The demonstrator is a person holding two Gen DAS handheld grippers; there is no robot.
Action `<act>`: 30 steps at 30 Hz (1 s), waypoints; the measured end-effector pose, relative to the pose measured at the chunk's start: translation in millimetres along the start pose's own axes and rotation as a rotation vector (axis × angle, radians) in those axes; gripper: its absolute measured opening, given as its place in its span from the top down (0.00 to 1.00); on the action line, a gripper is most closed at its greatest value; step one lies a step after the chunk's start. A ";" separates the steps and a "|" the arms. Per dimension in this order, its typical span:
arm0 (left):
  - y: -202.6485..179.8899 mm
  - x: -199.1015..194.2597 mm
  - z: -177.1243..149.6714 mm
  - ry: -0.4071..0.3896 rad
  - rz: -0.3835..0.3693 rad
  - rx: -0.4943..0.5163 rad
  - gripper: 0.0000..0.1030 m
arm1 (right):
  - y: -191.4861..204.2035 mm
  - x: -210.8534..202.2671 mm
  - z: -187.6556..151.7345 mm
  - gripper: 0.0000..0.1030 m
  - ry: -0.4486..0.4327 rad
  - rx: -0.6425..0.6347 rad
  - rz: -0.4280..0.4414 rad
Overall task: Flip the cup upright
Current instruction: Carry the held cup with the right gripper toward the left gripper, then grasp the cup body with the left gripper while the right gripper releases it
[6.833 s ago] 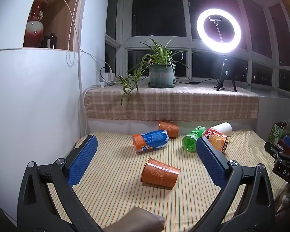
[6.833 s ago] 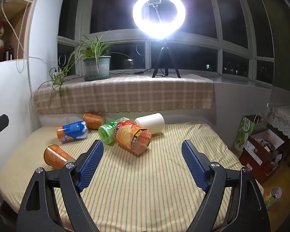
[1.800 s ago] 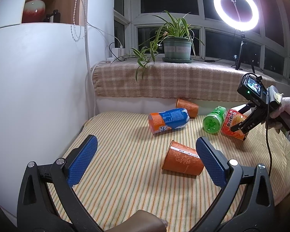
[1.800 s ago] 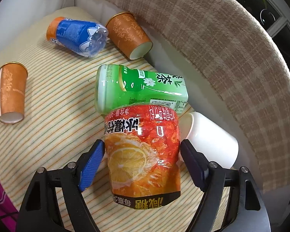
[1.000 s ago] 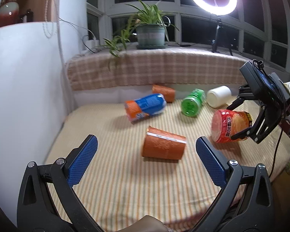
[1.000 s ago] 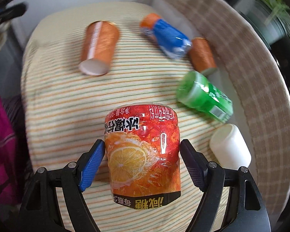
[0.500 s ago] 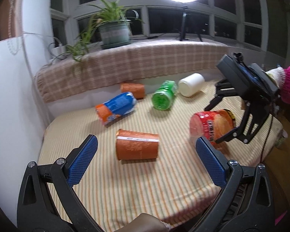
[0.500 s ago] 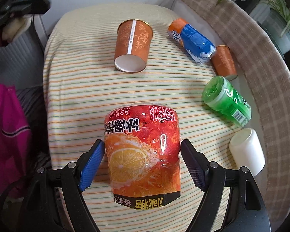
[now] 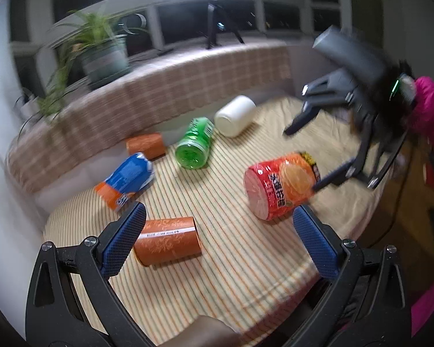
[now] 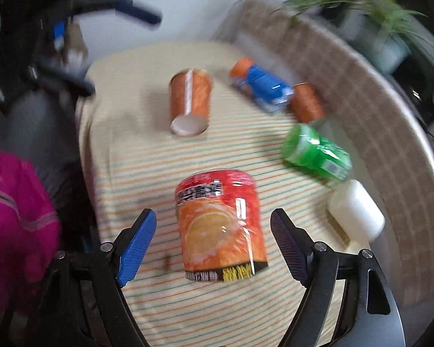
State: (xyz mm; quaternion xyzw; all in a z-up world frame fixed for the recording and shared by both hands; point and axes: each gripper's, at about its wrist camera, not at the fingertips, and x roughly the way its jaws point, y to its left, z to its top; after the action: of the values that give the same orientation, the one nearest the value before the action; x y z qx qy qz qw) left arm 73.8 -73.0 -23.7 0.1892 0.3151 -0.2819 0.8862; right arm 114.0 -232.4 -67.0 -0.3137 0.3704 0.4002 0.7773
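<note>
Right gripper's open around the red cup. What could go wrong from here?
The red cup looks tilted in the left wrist view, so it may topple. It sits near the striped cloth's edge and could roll off. The open right gripper flanks it closely; pulling back could clip it.

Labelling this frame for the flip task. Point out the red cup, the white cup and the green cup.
red cup (image 10: 220, 225): right wrist view, middle of its orange label.
white cup (image 10: 357, 212): right wrist view, its side wall.
green cup (image 9: 195, 146): left wrist view, its side, near the end facing the camera.
</note>
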 end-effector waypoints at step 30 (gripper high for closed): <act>-137.9 149.6 48.4 0.389 -0.155 0.852 0.00 | 47.4 -73.1 -182.6 0.21 -0.220 0.696 -0.153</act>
State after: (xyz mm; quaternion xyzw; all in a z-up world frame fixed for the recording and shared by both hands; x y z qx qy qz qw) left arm 106.4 -260.8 -109.7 0.5611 0.3446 -0.4108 0.6306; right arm -15.5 -381.1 -112.2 -0.0123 0.3741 0.2225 0.9002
